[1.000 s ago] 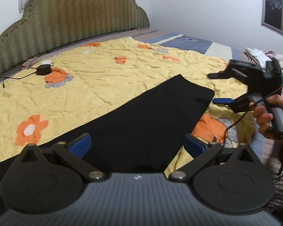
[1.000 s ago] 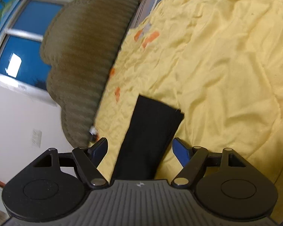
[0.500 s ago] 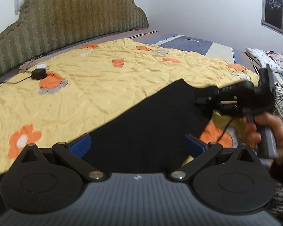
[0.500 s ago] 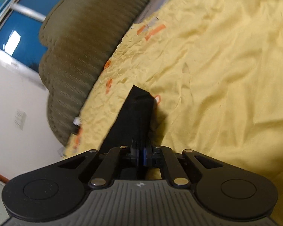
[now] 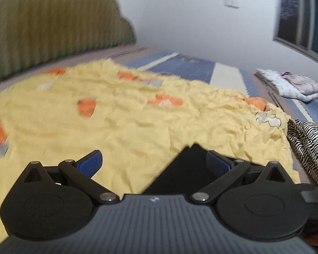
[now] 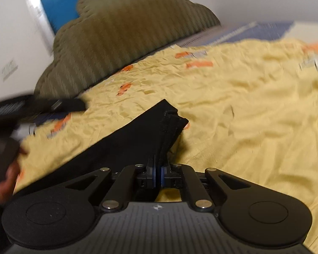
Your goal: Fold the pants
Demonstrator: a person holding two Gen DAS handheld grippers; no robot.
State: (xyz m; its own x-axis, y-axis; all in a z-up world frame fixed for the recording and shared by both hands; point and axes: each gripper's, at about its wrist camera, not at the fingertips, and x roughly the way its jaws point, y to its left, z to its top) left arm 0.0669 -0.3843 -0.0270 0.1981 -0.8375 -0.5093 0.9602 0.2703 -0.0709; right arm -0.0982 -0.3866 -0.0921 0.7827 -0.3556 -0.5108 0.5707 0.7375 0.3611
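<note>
Even indoor light; both fisheye views motion-blurred, edges bent and smeared.

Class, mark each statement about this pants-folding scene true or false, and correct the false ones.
1. The right gripper is shut on the black pants. True.
2. The left gripper has its jaws closed. False: they stand wide open.
3. The pants lie on a yellow bedspread with orange flowers. True.
4. The headboard is bright red. False: it is olive green.
5. Folded laundry lies at the far right. True.
</note>
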